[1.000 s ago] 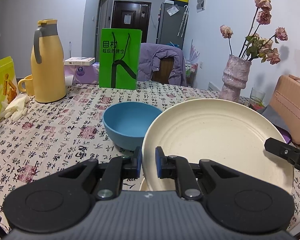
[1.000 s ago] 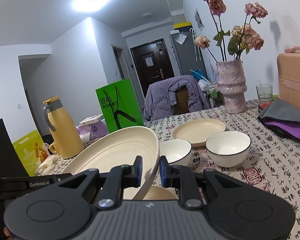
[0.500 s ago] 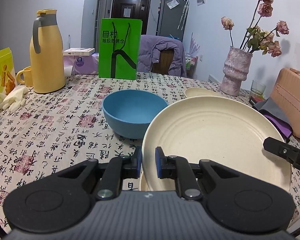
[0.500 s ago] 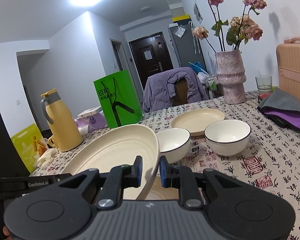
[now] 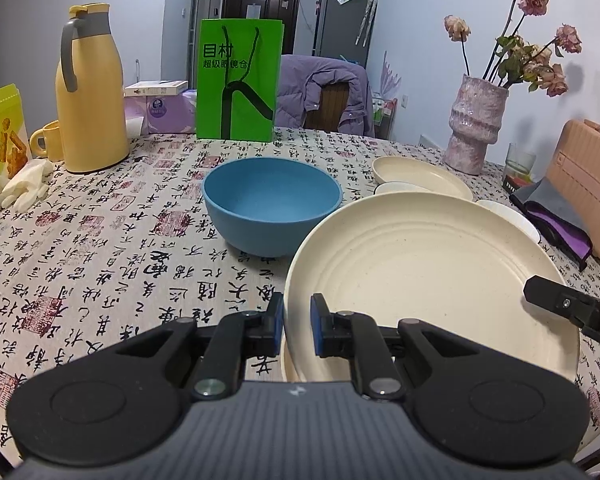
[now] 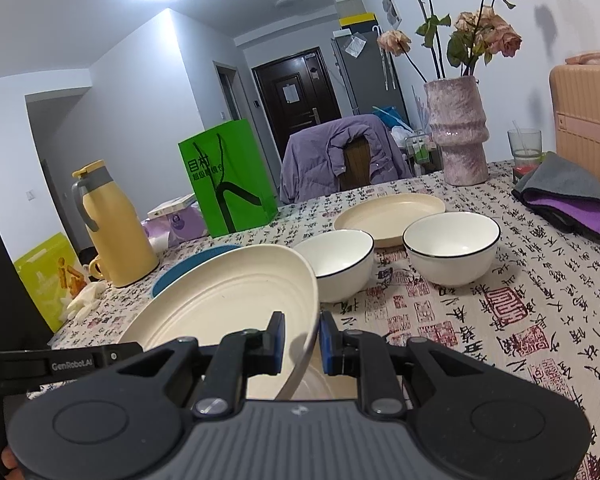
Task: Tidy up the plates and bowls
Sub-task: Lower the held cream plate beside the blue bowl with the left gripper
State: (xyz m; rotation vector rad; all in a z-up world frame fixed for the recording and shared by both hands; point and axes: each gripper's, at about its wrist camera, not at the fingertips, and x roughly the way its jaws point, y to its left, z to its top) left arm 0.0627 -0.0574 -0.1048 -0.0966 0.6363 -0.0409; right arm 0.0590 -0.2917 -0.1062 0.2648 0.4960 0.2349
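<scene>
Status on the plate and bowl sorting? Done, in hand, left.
Done: nothing clearly stacked yet. In hand: left gripper and right gripper both clamp the large cream plate, tilted above another cream dish. Left: blue bowl, two white bowls and the far cream plate sit apart on the table.

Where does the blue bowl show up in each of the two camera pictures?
Left wrist view: the blue bowl sits in the middle of the picture, on the tablecloth just behind the held cream plate.
Right wrist view: only a sliver of its rim peeks out at left of centre, behind the same plate.
Shared landmark: the green paper bag stands behind the bowl in both.
</scene>
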